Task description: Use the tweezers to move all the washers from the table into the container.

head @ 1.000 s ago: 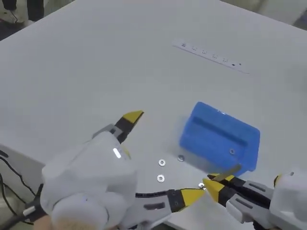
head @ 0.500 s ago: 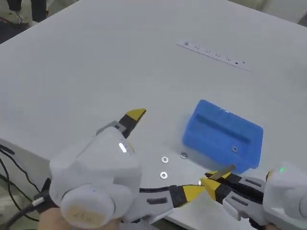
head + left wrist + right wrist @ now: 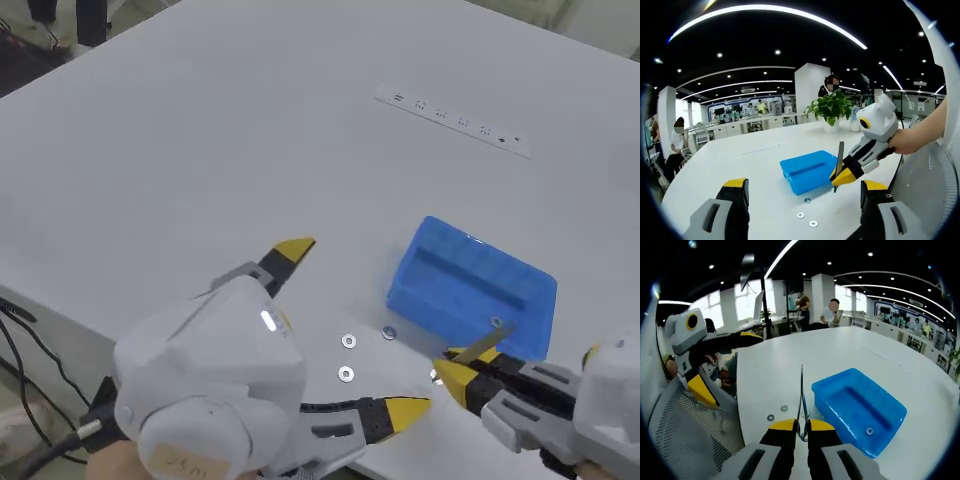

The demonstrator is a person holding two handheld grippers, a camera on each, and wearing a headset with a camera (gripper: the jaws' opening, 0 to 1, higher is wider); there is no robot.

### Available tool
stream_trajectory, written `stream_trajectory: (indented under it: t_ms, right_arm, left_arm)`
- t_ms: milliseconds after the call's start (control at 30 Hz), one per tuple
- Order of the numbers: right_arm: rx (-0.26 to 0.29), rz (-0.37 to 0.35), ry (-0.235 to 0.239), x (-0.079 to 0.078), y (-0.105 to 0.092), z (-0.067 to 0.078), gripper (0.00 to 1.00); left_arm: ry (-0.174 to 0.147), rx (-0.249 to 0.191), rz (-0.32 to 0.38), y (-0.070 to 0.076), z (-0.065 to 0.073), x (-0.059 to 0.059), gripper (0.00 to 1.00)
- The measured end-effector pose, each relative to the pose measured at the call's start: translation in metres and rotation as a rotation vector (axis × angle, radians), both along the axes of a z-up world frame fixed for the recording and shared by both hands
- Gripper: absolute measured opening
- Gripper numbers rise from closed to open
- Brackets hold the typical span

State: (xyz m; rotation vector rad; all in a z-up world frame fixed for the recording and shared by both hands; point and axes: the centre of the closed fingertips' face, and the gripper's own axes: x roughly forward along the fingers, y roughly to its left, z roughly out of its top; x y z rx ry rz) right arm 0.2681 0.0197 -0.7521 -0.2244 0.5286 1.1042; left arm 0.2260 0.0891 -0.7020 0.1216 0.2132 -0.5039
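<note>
At the near edge of the desk (image 3: 150, 150), the right gripper (image 3: 802, 426) is clamped tight on the tweezers (image 3: 801, 390). Their thin blades reach out over the white top just beside the blue container (image 3: 860, 410), where one washer (image 3: 869, 431) lies on the floor inside. To its left, the left gripper (image 3: 350, 328) hangs with its jaws spread wide and three washers (image 3: 346, 374) lie loose on the desk ahead of it, near the container's side.
</note>
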Motion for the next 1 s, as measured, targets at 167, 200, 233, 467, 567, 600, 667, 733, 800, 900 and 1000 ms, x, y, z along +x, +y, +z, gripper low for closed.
stream_trajectory:
  t_ms: [167,200,233,467,567,600,667,733,800,900,1000]
  right_arm:
    - [0.081,-0.046,-0.023,0.018,-0.006,0.032,0.04]
    - [0.086,-0.050,-0.026,0.020,-0.007,0.035,0.04]
    - [0.093,-0.058,-0.026,0.023,-0.009,0.038,0.04]
    - [0.149,-0.112,-0.028,0.036,-0.019,0.056,0.04]
    - [0.134,-0.129,-0.031,0.042,-0.024,0.055,0.04]
    - [0.129,-0.134,-0.032,0.044,-0.025,0.054,0.04]
    - [0.125,-0.141,-0.031,0.047,-0.026,0.054,0.04]
    - [0.120,-0.147,-0.023,0.050,-0.027,0.052,0.04]
    - [0.108,-0.157,-0.018,0.054,-0.028,0.050,0.04]
    - [0.089,-0.184,0.008,0.063,-0.032,0.044,0.04]
    - [0.092,-0.194,0.019,0.069,-0.031,0.043,0.04]
  left_arm:
    - [0.007,0.006,-0.005,-0.001,-0.002,0.000,0.94]
    - [0.009,0.008,-0.006,-0.001,-0.002,0.000,0.94]
    - [0.011,0.008,-0.007,-0.001,-0.003,0.000,0.94]
    - [0.022,0.022,-0.005,-0.001,-0.006,0.000,0.94]
    - [0.022,0.026,-0.006,-0.001,-0.006,0.000,0.94]
    - [0.023,0.026,-0.006,-0.001,-0.006,-0.001,0.94]
    - [0.023,0.028,-0.005,0.000,-0.006,0.000,0.94]
    - [0.024,0.031,-0.004,0.000,-0.007,0.000,0.93]
    - [0.025,0.031,-0.007,0.000,-0.008,0.000,0.93]
    - [0.025,0.034,-0.009,0.000,-0.008,0.000,0.93]
    - [0.026,0.031,-0.009,0.000,-0.009,0.000,0.93]
